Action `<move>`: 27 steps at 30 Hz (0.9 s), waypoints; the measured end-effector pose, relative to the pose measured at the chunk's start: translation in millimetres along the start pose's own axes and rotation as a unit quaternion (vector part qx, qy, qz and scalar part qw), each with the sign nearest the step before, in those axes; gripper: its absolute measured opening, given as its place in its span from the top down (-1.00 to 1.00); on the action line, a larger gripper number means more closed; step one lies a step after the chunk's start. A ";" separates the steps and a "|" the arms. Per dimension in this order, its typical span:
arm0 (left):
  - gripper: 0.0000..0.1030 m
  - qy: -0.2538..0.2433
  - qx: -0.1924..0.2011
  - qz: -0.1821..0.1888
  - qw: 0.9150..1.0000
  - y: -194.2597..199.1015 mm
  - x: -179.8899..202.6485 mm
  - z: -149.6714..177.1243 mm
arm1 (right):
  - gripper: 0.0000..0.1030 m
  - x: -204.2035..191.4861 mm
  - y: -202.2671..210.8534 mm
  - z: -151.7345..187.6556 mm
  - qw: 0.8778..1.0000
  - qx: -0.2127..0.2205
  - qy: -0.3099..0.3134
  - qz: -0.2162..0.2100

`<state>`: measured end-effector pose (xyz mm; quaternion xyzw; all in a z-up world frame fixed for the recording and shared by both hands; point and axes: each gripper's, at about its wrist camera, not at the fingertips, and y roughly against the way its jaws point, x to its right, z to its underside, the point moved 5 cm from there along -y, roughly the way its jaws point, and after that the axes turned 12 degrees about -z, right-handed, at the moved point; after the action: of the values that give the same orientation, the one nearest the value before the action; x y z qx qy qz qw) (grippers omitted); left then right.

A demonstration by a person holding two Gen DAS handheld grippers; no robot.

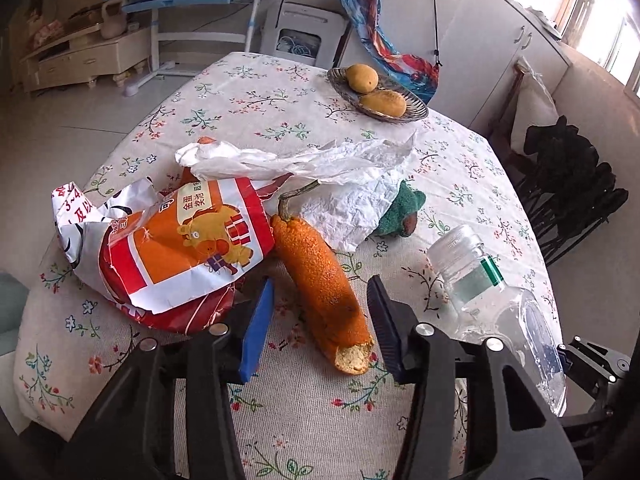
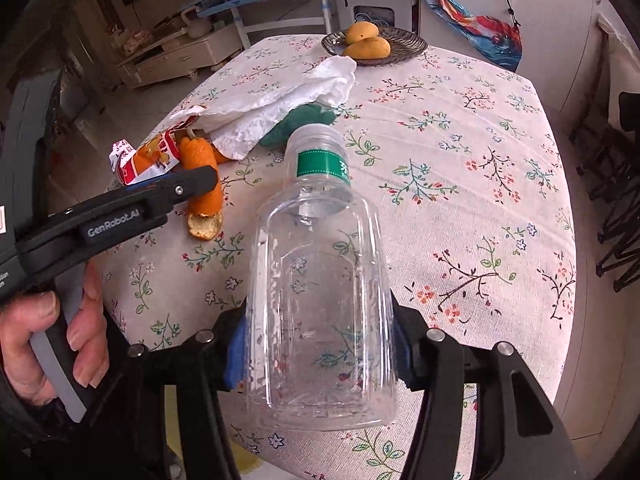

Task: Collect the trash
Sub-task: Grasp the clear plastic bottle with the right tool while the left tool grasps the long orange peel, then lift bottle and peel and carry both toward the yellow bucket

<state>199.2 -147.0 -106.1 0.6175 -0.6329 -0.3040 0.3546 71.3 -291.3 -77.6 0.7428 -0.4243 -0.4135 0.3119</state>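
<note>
A long strip of orange peel [image 1: 316,272] lies on the floral tablecloth [image 1: 248,92]. My left gripper [image 1: 321,282] straddles it, open, with a small gap between each pad and the peel. In the right wrist view one left finger [image 2: 192,182] crosses in front of the peel [image 2: 208,208]. My right gripper [image 2: 318,320] is shut on an empty clear plastic bottle [image 2: 320,300] with a green label, its neck pointing away from me. The bottle [image 1: 500,312] also shows at the right in the left wrist view. A crumpled red and orange snack bag [image 1: 180,248] lies left of the peel.
Crumpled white paper [image 1: 320,168] lies behind the peel and partly covers a green cloth [image 1: 400,212]. A dish [image 1: 416,110] with two mangoes stands at the table's far side. A person's hand [image 2: 48,344] grips the left gripper's handle. Dark chairs [image 1: 568,200] stand to the right.
</note>
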 end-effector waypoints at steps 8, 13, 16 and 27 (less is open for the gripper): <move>0.63 -0.043 0.012 0.024 0.999 3.9 12.4 6.3 | -0.12 -1.0 -9.1 1.4 1.000 -0.004 0.003 0.000; 0.67 -0.065 0.014 0.040 0.997 24.8 3.0 30.6 | -0.08 -0.1 -7.9 0.8 1.000 0.007 0.001 0.003; 0.67 -0.071 0.013 0.043 0.996 38.3 -6.7 48.1 | -0.08 2.7 -5.1 3.8 1.000 0.016 -0.019 -0.014; 0.43 -0.083 0.000 0.017 0.996 47.0 -15.2 62.3 | -0.11 -10.9 -8.7 13.4 1.000 0.019 -0.007 0.005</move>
<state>121.0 -132.6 -103.6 0.5794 -0.6701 -0.3485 0.3063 59.5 -279.2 -87.1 0.7435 -0.4381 -0.4088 0.2971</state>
